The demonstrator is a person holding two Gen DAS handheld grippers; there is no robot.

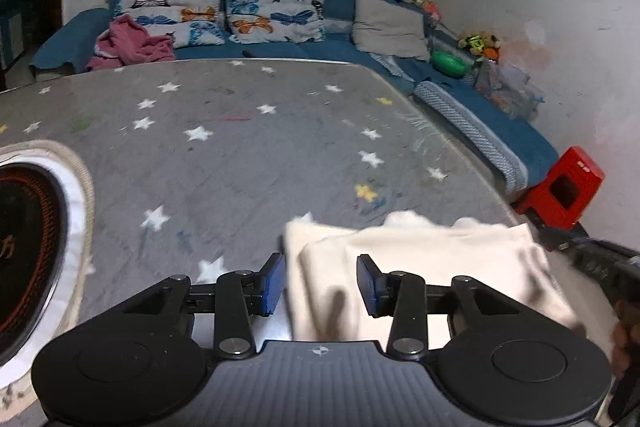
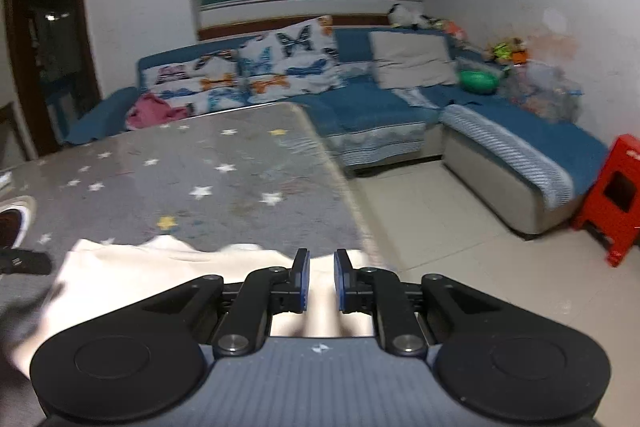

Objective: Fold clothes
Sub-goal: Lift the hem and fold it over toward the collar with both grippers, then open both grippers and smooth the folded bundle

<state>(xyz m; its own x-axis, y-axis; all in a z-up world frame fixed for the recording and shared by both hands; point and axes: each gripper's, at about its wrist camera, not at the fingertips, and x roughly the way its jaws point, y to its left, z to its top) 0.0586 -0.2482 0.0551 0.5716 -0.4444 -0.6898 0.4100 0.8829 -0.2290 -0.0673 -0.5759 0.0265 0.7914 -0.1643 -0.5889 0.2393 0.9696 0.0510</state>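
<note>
A cream garment (image 1: 420, 267) lies in folded layers on the grey star-patterned table cover (image 1: 240, 155), near its front right corner. My left gripper (image 1: 321, 283) is open, its blue pads either side of the garment's left part, just above it. In the right wrist view the same garment (image 2: 180, 279) spreads along the table's near edge. My right gripper (image 2: 321, 281) is open with a narrow gap between its pads, over the garment's right end by the table corner. The right gripper also shows in the left wrist view (image 1: 600, 259) at the garment's far right.
A round black and white mat (image 1: 36, 247) lies at the table's left. A blue corner sofa (image 2: 380, 107) with butterfly cushions (image 1: 272, 7), a pink garment (image 1: 132, 43) and toys stands behind. A red plastic stool (image 2: 616, 199) stands on the tiled floor (image 2: 440, 227) to the right.
</note>
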